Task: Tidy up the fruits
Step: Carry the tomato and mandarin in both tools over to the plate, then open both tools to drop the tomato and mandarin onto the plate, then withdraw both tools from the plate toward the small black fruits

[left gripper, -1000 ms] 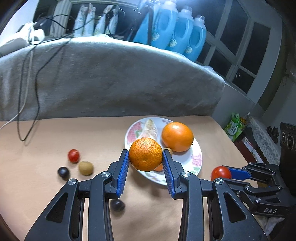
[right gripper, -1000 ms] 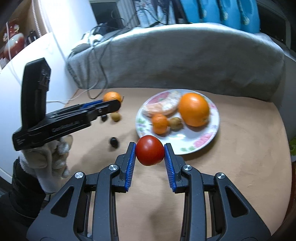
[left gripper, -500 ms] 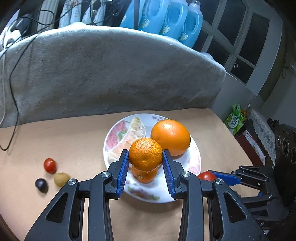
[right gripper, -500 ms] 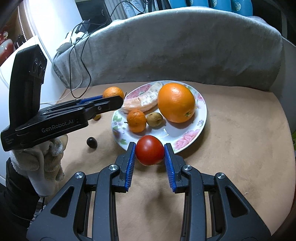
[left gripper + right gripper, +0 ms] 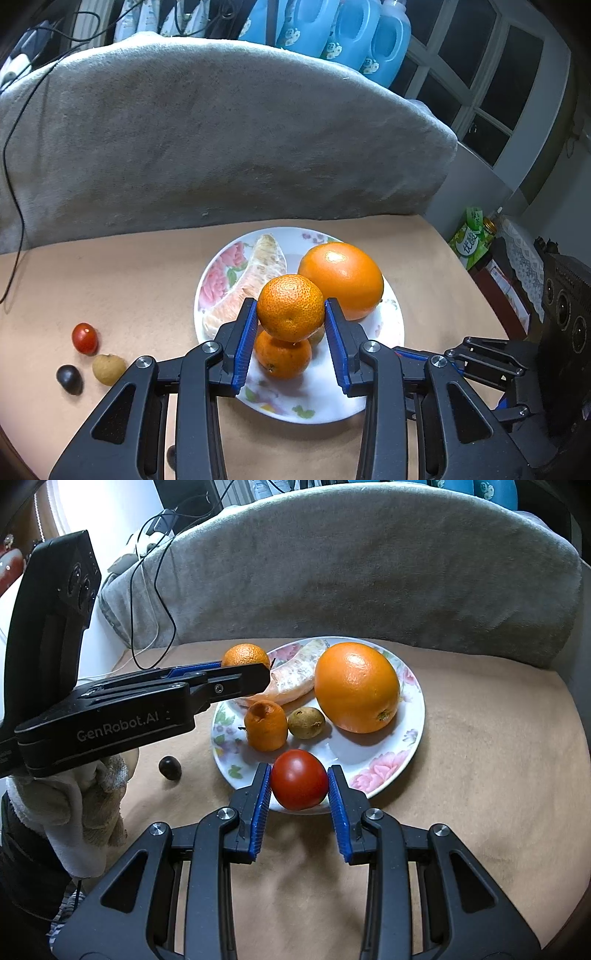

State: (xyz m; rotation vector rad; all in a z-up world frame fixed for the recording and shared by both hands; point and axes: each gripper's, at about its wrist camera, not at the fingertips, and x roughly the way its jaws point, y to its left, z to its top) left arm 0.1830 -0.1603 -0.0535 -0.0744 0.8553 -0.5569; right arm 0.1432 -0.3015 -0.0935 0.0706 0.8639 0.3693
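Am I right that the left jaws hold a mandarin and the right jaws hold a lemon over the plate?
Not quite. The right gripper holds a tomato, not a lemon; the right wrist view shows it. The left gripper does hold a mandarin over the plate.

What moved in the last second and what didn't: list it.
Both grippers carried their fruit in toward the plate. The left gripper, shut on the mandarin, now hangs over the plate above the small orange. The right gripper, shut on the tomato, reached the near rim. Nothing was released. The big orange, pomelo segment and loose small fruits stayed put.
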